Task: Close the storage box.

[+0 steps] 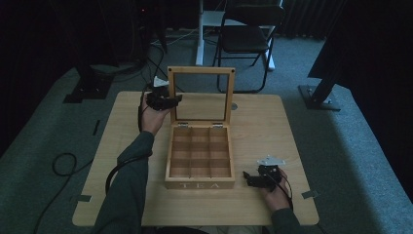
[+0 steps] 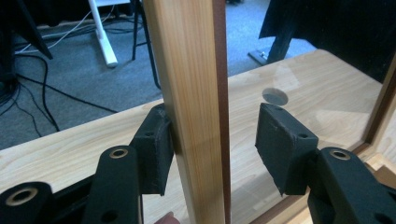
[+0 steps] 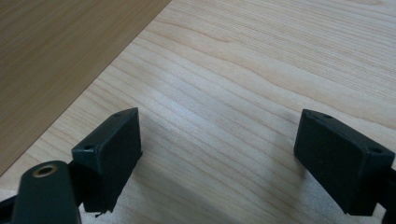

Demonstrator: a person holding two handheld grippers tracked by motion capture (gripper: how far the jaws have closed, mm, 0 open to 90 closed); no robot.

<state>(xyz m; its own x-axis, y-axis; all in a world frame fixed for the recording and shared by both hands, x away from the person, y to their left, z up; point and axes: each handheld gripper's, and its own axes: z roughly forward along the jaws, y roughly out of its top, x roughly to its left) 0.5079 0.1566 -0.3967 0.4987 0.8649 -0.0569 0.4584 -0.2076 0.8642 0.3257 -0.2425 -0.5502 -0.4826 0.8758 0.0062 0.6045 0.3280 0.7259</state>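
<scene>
Right gripper [image 3: 219, 158] spread wide above the table [image 3: 261, 70]; left gripper [image 2: 212, 151] straddling the tea box lid [image 2: 194, 93], 1 pad touching.

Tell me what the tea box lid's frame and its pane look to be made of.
Lid frame: pale wood with a smooth finish, going by the straight lengthwise grain. Pane: clear, probably glass or acrylic, since the table shows straight through it.
</scene>
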